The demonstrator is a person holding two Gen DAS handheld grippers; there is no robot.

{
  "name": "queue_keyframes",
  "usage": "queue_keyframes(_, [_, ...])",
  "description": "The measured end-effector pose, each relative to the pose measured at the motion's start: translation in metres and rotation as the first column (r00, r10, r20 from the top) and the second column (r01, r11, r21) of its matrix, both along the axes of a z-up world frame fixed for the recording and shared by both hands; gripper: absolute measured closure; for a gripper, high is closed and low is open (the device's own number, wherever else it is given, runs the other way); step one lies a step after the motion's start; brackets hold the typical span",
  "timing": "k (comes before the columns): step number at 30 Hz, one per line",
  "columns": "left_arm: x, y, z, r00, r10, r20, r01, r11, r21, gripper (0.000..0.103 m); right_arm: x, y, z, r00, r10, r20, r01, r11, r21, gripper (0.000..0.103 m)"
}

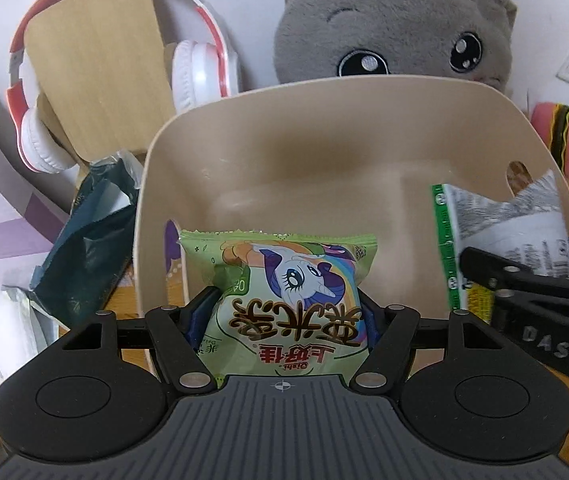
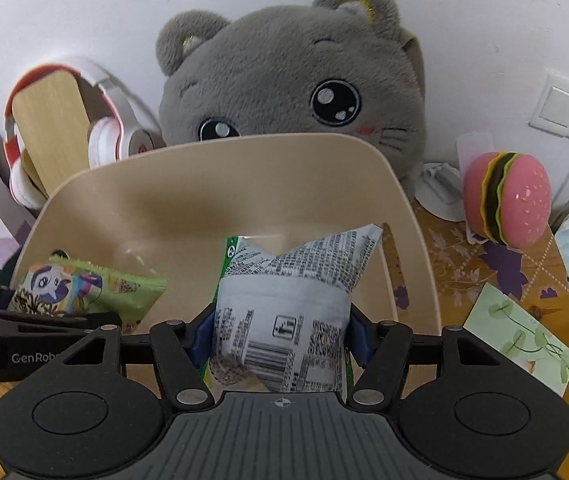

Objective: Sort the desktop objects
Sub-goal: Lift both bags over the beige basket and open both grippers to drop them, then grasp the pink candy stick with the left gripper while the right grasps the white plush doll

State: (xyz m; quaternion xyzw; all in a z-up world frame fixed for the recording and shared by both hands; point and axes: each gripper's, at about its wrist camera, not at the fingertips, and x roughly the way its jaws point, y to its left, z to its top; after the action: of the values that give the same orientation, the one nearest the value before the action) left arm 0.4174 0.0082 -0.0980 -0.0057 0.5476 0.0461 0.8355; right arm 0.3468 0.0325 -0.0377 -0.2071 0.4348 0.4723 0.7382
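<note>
My left gripper (image 1: 282, 320) is shut on a green pony snack packet (image 1: 284, 280) and holds it over the near rim of a beige bin (image 1: 324, 128). My right gripper (image 2: 280, 334) is shut on a white and green printed snack packet (image 2: 288, 288), held over the same bin (image 2: 204, 184). In the left wrist view the white packet (image 1: 500, 232) and right gripper (image 1: 532, 284) show at the right. In the right wrist view the pony packet (image 2: 80, 284) and left gripper (image 2: 40, 320) show at the left.
A grey plush cat (image 2: 284, 80) sits behind the bin against the wall. Red and white headphones (image 1: 200, 68) hang on a wooden board (image 1: 96, 60) at the back left. A dark green bag (image 1: 84, 248) lies left of the bin. A pink toy burger (image 2: 508, 200) and a leaf-print card (image 2: 520, 340) lie at the right.
</note>
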Motion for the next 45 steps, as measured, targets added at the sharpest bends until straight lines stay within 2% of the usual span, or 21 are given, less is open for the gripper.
queue_keyframes(5, [-0.001,-0.004,0.000,1.000,-0.007,0.010,0.006,1.000,0.026,0.029,-0.004,0.004,-0.004,1.000,0.025,0.016,-0.025,1.000,-0.012,0.040])
queue_keyframes(7, [-0.003,-0.001,0.001,1.000,-0.008,0.010,0.008,1.000,0.019,0.025,-0.002,0.002,-0.004,1.000,0.027,-0.013,-0.027,1.000,-0.009,0.030])
queue_keyframes(12, [-0.010,0.005,0.010,0.999,-0.011,0.037,0.011,1.000,-0.001,0.018,0.000,-0.009,0.001,1.000,0.025,0.001,-0.025,1.000,0.013,0.024])
queue_keyframes(19, [-0.031,0.004,0.028,0.993,-0.085,0.086,0.082,0.996,0.035,0.016,0.001,-0.031,0.021,0.999,0.036,0.015,-0.037,0.996,0.080,0.008])
queue_keyframes(30, [-0.077,0.012,0.046,0.986,-0.122,0.116,0.125,0.992,-0.019,0.016,-0.003,-0.078,0.057,0.994,0.071,0.080,-0.081,0.988,0.135,0.000])
queue_keyframes(35, [-0.096,0.031,0.039,0.989,-0.120,0.091,0.124,0.992,-0.039,0.016,0.001,-0.104,0.048,0.996,0.055,0.076,-0.061,0.995,0.083,0.000])
queue_keyframes(39, [-0.103,0.046,0.026,0.984,-0.169,0.057,0.171,0.984,-0.039,0.016,0.005,-0.118,0.033,0.998,0.023,0.058,-0.025,0.999,0.046,0.000])
queue_keyframes(45, [-0.110,0.058,0.003,0.955,-0.293,0.042,0.293,0.956,-0.009,0.016,0.000,-0.123,0.010,0.998,0.018,0.063,-0.018,1.000,-0.008,0.000])
